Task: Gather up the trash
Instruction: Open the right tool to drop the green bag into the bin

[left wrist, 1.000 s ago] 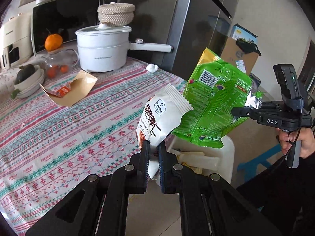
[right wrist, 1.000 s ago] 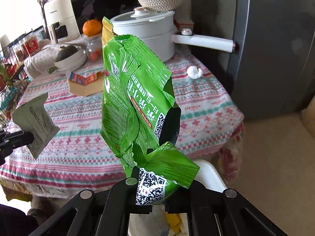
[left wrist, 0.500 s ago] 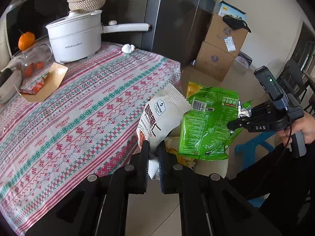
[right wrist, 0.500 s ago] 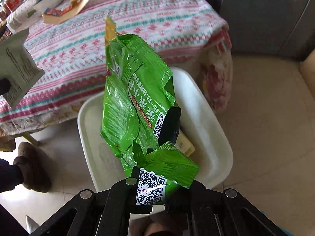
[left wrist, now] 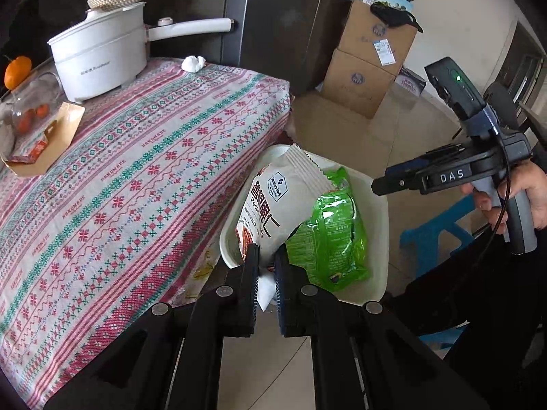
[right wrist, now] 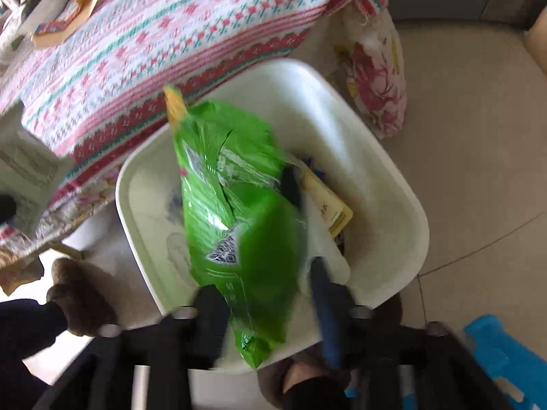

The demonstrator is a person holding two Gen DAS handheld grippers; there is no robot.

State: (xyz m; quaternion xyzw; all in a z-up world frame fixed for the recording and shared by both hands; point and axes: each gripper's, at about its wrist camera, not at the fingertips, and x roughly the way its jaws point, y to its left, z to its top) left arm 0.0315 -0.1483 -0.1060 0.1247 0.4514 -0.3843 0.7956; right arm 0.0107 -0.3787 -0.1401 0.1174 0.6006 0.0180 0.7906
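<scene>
Left gripper (left wrist: 266, 266) clamped on white snack bag (left wrist: 273, 201), marked "Member's Mark", now lower, over white bin (left wrist: 377, 239). Right gripper (right wrist: 263, 283) opening, jaws apart; green bag (right wrist: 232, 205) between them at 12 o'clock, dropped into the bin, no longer pinched. "DAS" on right gripper's side. "HANDMADE" on tablecloth (left wrist: 136, 157) at 10 o'clock.
</scene>
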